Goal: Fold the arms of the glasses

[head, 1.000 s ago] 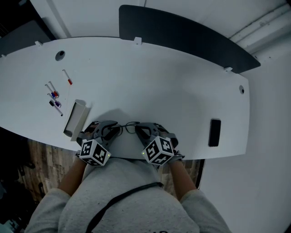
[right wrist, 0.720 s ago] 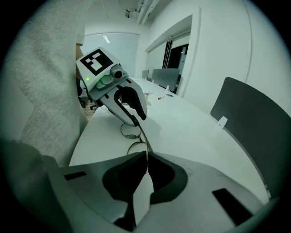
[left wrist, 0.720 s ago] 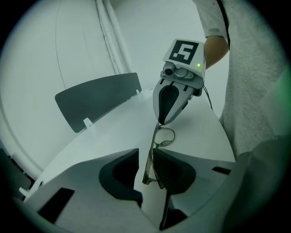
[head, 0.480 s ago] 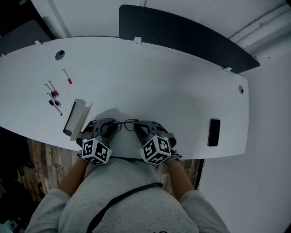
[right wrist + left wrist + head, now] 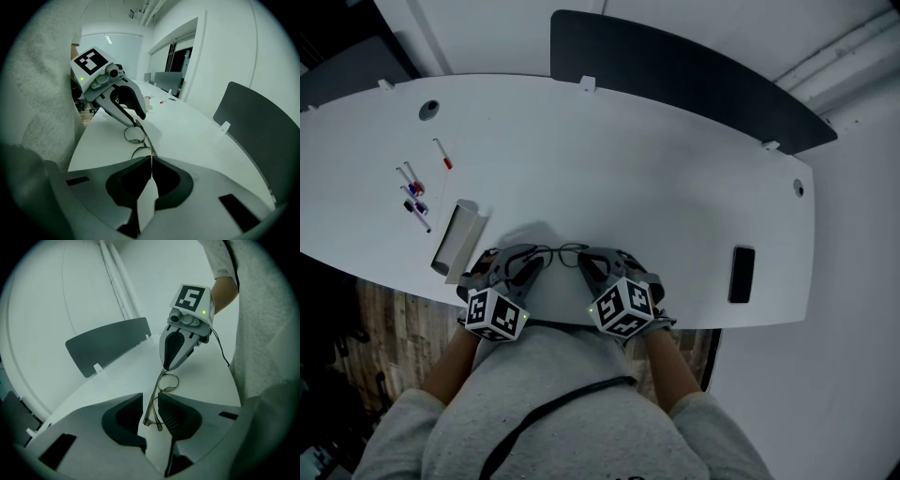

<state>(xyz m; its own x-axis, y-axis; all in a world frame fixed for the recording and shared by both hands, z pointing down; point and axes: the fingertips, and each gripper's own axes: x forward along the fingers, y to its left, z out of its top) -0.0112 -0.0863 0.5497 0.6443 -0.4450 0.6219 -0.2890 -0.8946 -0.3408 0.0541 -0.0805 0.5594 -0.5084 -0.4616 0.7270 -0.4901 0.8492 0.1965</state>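
l gripper (image 5: 532, 264) + r gripper (image 5: 587, 264) pinch glasses (image 5: 566, 251).

Head view looks down; facing gripper views share the glasses (image 5: 151, 401).

White curved table (image 5: 628, 169) (dark divider panel (image 5: 675, 70) behind) over wood floor (image 5: 394, 328).

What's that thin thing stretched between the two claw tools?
A pair of glasses, one end held by the left gripper, the other by the right gripper; the head view shows it.
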